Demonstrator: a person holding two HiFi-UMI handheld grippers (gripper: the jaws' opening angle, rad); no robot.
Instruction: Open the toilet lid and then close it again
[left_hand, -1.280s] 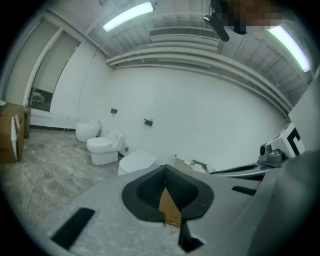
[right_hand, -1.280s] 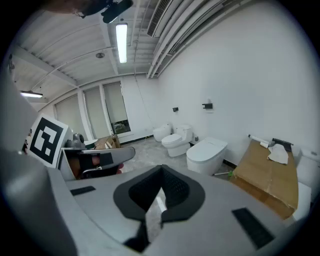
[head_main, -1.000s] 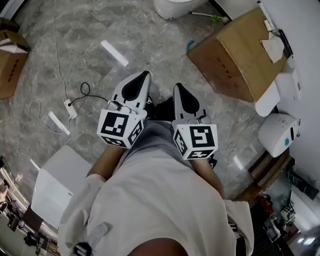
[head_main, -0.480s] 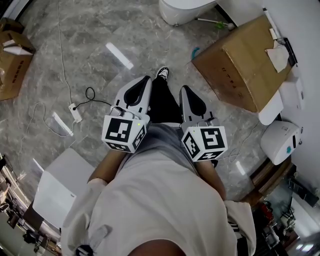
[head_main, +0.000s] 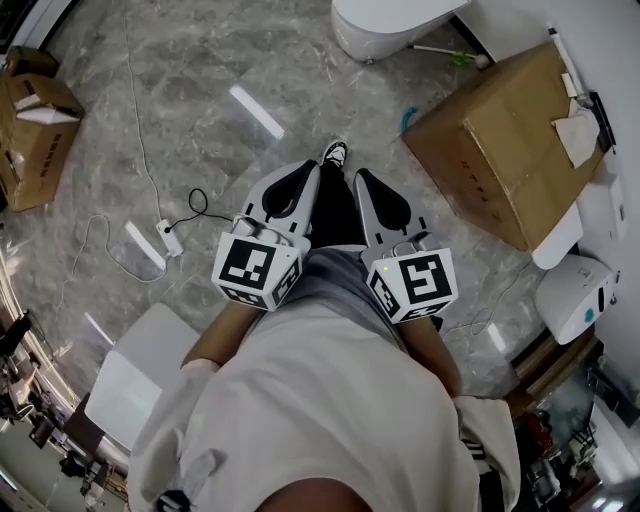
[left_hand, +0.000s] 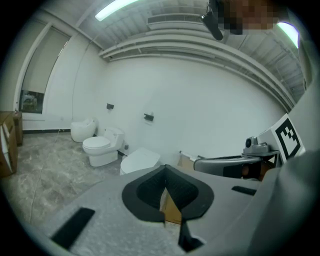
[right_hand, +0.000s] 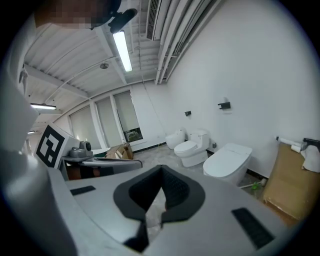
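The nearest white toilet (head_main: 390, 22) stands at the top edge of the head view with its lid (right_hand: 229, 152) down; the same toilet (left_hand: 139, 161) shows in the left gripper view. My left gripper (head_main: 302, 178) and right gripper (head_main: 366, 184) are held side by side in front of the person's body, well short of the toilet and pointing towards it. Both are shut with nothing between the jaws. In its own view the left gripper (left_hand: 166, 168) has its tips together, and so does the right gripper (right_hand: 160, 169).
A large cardboard box (head_main: 500, 160) stands right of the toilet, with a green toilet brush (head_main: 455, 55) beside it. Two more toilets (left_hand: 102, 147) line the wall further left. A power strip with cable (head_main: 168, 238), another box (head_main: 35, 130) and a white unit (head_main: 575, 295) lie around.
The person has walked forward, a foot now stepping out between the grippers. More of the toilet has come into view at the top, and floor items have slid down the picture. Both grippers stay shut.
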